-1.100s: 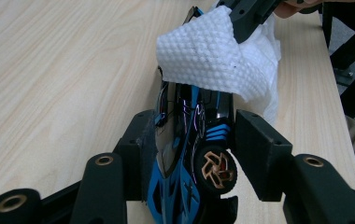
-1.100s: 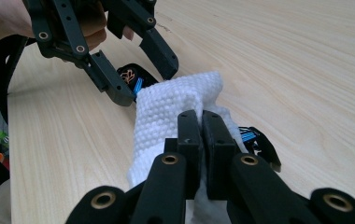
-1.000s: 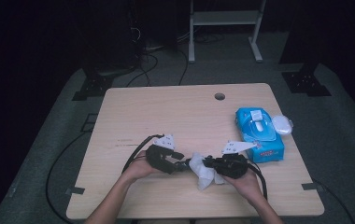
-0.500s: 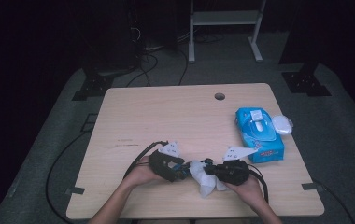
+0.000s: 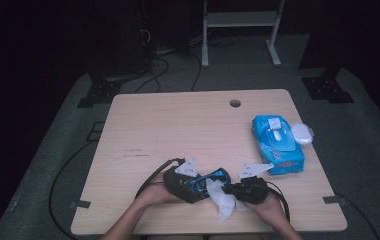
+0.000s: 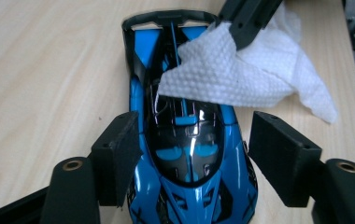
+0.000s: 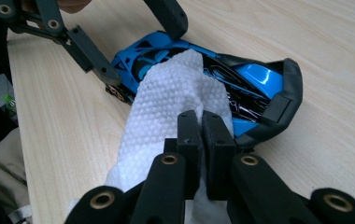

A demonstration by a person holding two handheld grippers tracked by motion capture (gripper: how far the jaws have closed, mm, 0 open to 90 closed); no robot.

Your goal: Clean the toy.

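A blue and black toy car (image 6: 189, 154) lies on the wooden table (image 5: 178, 125) near its front edge, between the jaws of my left gripper (image 6: 196, 126). Those jaws have just been opening; the right pad (image 6: 283, 158) stands off the car's side. My right gripper (image 7: 202, 126) is shut on a white wipe (image 7: 171, 98) that drapes over the rear of the car (image 7: 255, 77). In the high view the left gripper (image 5: 198, 186) and right gripper (image 5: 234, 192) face each other, with the car (image 5: 205, 181) and wipe (image 5: 223, 200) between them.
A blue pack of wipes (image 5: 278, 145) lies at the table's right side, with a small white round object (image 5: 302, 134) beside it at the edge. A cable hole (image 5: 235, 103) sits near the far edge. Cables trail off the table's front left.
The left hand has shifted a little right and toward the front edge, and its jaws have spread apart around the car. The right gripper keeps the wipe on the car.
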